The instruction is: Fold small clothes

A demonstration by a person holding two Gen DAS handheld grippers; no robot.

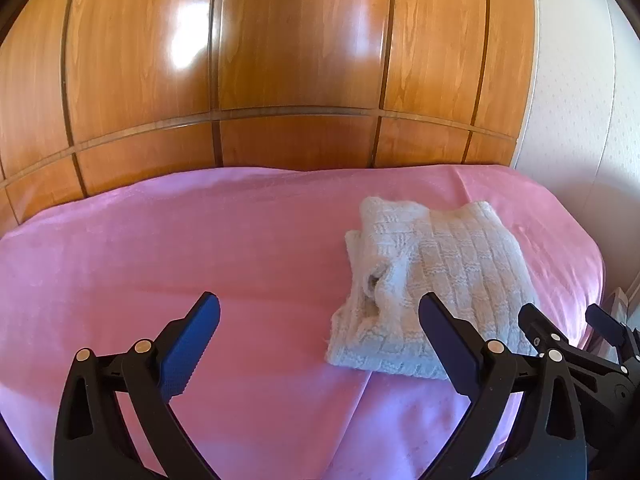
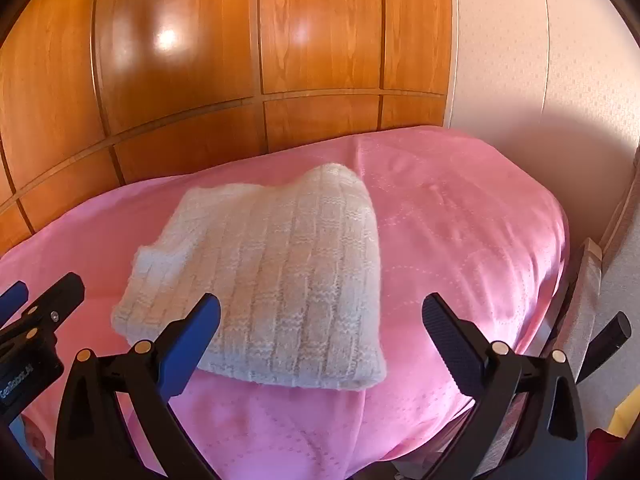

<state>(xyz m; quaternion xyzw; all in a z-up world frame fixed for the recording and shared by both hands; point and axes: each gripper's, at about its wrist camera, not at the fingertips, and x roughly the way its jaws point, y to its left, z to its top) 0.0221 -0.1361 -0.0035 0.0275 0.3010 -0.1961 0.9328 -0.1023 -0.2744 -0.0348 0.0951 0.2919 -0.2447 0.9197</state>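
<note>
Knit garment: we see the white knit garment (image 2: 264, 280) folded on the pink bedspread (image 2: 460, 240), centre-left of the right wrist frame
Left gripper (image 1: 319, 344): fingers wide apart; nothing between
Right gripper (image 2: 321, 344): fingers spread; empty

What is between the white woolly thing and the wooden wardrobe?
Only bare pink bedspread lies between the folded white knit and the wardrobe, in both wrist views.

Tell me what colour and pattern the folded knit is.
The knit is white, with a ribbed, blocky basket-weave texture, clearest in the right wrist view.
</note>
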